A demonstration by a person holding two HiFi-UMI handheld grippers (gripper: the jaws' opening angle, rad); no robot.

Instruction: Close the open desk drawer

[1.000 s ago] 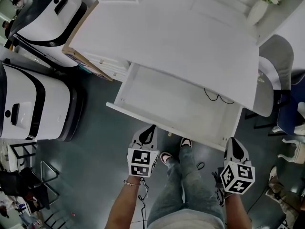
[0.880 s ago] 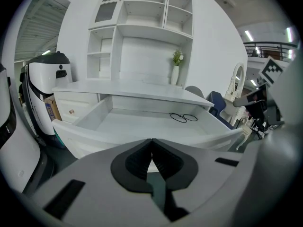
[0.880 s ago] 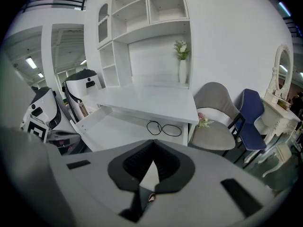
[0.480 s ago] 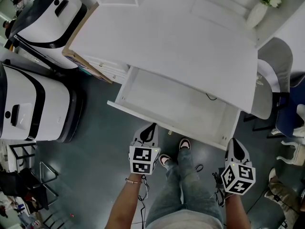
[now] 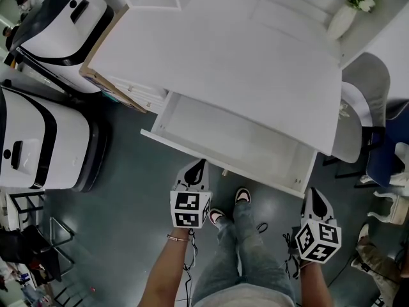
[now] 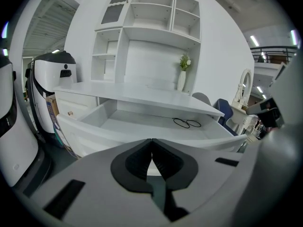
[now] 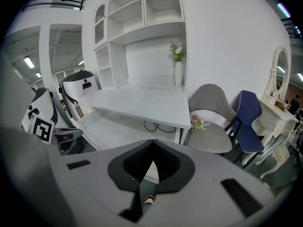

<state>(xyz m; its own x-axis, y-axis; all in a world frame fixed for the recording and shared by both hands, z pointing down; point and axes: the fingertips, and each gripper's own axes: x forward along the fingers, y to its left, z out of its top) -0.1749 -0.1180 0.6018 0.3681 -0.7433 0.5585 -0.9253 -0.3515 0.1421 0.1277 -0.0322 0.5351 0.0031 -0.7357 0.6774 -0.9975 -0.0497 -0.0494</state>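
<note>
The white desk (image 5: 230,62) has its wide drawer (image 5: 236,139) pulled out toward me; its inside looks bare in the head view. In the left gripper view a black cable loop (image 6: 187,123) lies at the back of the drawer (image 6: 142,126). My left gripper (image 5: 200,165) is shut and empty, its tips just short of the drawer front, left of middle. My right gripper (image 5: 311,190) is shut and empty, beside the drawer front's right corner. The shut jaws also show in the left gripper view (image 6: 151,141) and the right gripper view (image 7: 153,143).
Two white-and-black machines (image 5: 38,139) (image 5: 64,18) stand on the floor at the left. A grey chair (image 5: 361,101) and a blue chair (image 5: 386,152) stand to the right of the desk. A vase with a plant (image 5: 348,8) sits on the desk's far right. The person's shoes (image 5: 241,196) are below the drawer.
Both grippers have moved forward to the drawer front, and the drawer has slid in a little. The cable seen in it earlier in the head view is now hidden under the desktop.
</note>
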